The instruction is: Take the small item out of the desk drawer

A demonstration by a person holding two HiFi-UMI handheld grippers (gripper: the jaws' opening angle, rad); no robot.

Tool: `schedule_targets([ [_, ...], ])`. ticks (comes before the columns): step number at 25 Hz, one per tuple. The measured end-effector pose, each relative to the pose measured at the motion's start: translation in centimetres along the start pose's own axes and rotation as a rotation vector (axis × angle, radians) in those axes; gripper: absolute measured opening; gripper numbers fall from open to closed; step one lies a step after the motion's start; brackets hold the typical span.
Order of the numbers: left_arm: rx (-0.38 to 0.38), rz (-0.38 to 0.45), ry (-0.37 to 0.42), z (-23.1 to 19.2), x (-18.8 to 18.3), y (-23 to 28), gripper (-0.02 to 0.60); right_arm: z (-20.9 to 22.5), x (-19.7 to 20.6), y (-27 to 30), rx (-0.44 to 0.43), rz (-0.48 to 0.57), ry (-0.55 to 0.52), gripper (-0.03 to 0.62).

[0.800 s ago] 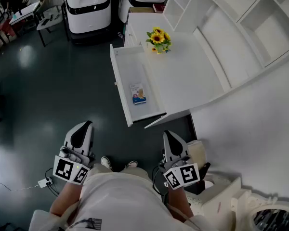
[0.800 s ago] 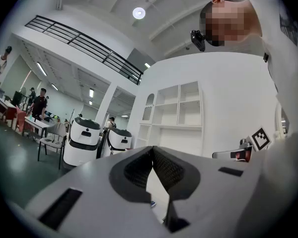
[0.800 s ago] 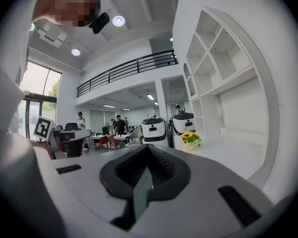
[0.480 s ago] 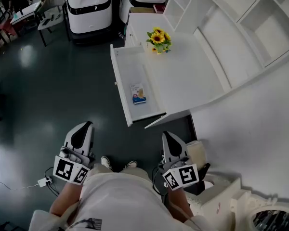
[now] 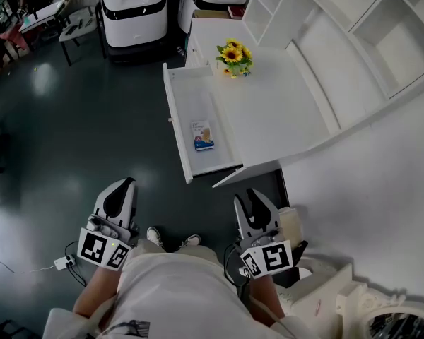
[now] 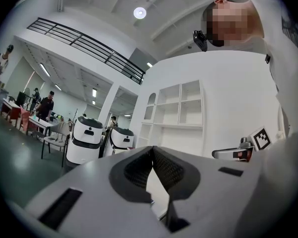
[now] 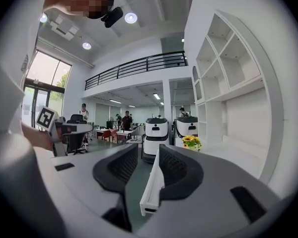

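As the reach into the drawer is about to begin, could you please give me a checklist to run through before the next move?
1. Drawer pulled out far enough: ok.
2. Small item in plain sight, lying flat on the drawer floor with nothing on it: ok.
3. Right hand-held gripper jaws apart with nothing between them: ok.
4. Left hand-held gripper jaws together and empty: ok, if the right one does the picking.
5. A gripper positioned over the item: not ok; both are held low near the body, short of the drawer.
6. Sunflowers on the desk top, apart from the drawer: ok.
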State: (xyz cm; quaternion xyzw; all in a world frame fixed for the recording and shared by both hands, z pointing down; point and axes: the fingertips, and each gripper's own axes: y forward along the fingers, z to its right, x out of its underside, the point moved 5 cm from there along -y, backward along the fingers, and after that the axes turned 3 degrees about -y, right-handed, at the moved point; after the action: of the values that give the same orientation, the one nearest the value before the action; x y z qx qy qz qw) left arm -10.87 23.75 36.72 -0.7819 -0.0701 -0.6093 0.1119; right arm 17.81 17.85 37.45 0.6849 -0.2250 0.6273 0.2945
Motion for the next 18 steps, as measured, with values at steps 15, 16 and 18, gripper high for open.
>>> schedule_targets([
  [15,-0.061,-0.026,0.021,2.0,1.0,0.1,0.017,5.5,2.4,-2.1,-0.02,-0.007,0.086,0.422],
  [16,-0.068,-0.03,0.023,2.1,1.1,0.1,0.017,5.6,2.7,-2.0,-0.025,-0.012,0.089,0.422],
  [18,-0.084,-0.038,0.028,2.3,1.2,-0.1,0.017,5.7,3.3,-1.8,-0.037,-0.018,0.098,0.422],
])
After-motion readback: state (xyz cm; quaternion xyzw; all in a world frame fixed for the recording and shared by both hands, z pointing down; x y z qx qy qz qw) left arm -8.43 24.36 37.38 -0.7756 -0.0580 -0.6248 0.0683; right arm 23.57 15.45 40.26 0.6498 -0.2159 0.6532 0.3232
